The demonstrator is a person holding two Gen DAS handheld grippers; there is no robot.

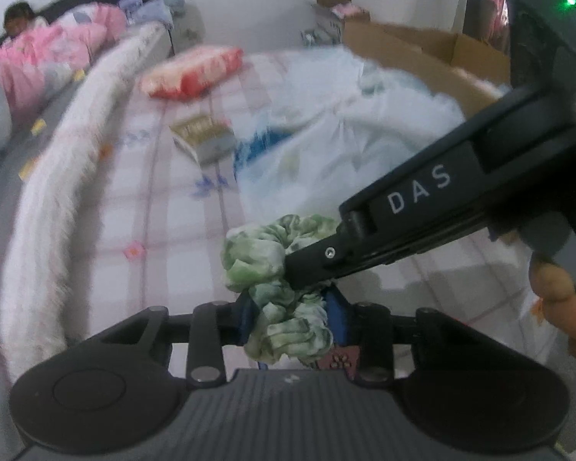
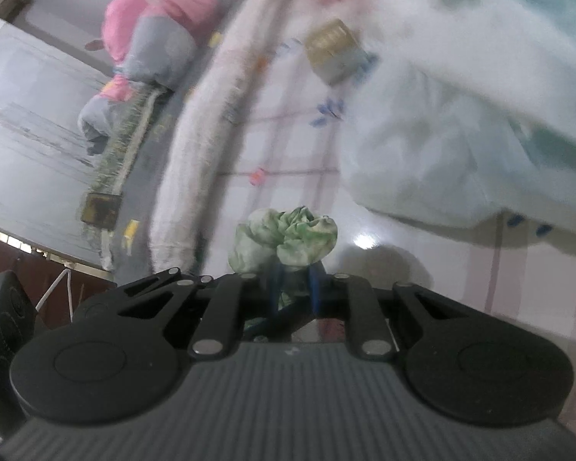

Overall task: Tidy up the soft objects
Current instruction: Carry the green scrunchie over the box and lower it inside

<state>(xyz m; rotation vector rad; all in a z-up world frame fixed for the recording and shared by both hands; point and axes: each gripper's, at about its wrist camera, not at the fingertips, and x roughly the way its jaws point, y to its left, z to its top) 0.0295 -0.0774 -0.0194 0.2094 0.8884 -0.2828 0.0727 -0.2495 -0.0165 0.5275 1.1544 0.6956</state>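
Both jaws pinch one green-and-white scrunchie at lower centre: the left gripper clamps its near loop, the right gripper, entering from the right, bites the far side, likely stretching it above the checked bedsheet.

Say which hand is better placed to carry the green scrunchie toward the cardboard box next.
Probably right. The right tongs are shut on the green scrunchie and reach in from the cardboard box side. The left tongs also hold it, sitting farther from the box.
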